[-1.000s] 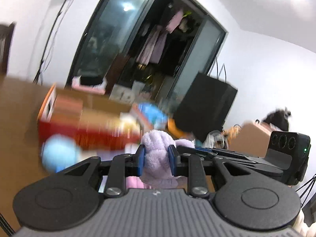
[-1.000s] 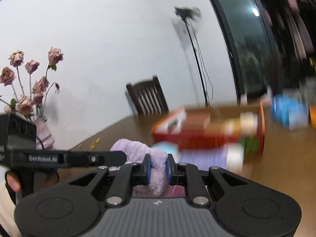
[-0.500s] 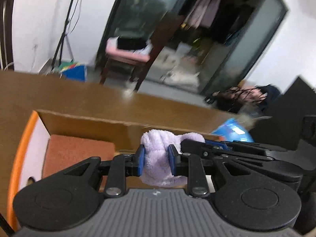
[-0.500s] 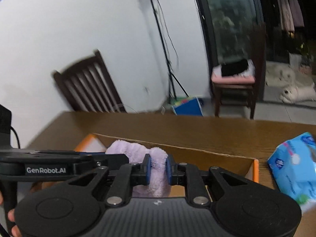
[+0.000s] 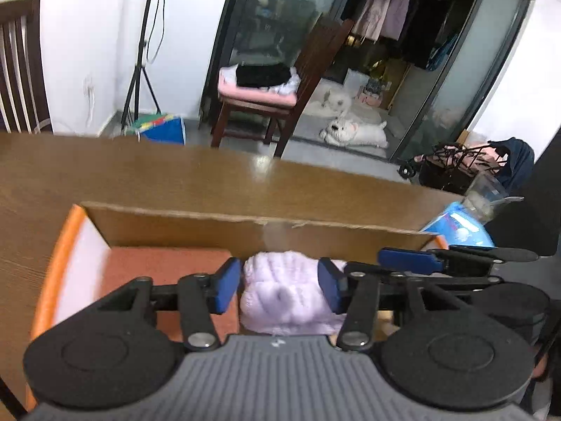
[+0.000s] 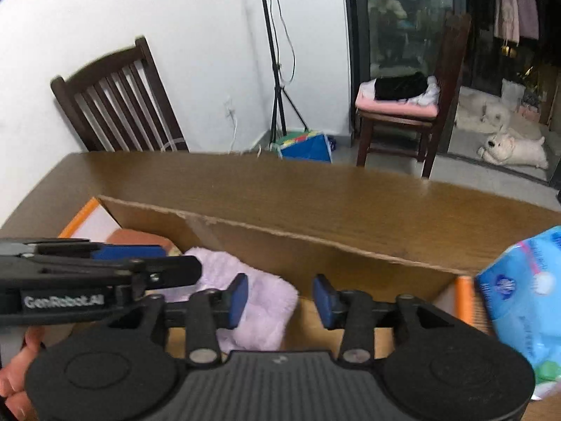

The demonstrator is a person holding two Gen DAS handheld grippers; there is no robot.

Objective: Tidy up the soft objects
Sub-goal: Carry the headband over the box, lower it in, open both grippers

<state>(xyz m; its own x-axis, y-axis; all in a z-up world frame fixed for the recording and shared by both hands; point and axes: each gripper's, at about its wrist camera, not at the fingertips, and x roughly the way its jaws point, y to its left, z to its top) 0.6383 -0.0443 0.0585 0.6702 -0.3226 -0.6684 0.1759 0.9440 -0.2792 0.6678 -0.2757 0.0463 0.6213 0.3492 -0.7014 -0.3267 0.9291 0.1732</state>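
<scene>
A fluffy lilac cloth lies in an open cardboard box with orange edges. My left gripper is open, with the cloth lying between its blue pads; I cannot tell whether they touch it. My right gripper is open over the box, and the cloth lies just left of its gap. A terracotta soft item lies in the box's left part. The right gripper's fingers show at the right of the left wrist view.
The box stands on a brown wooden table. A blue tissue pack lies right of the box. Dark wooden chairs stand beyond the table's far edge, one with folded clothes. A tripod stands by the wall.
Both grippers have moved over the box, lowered the lilac cloth into it and opened. The cloth now rests in the box.
</scene>
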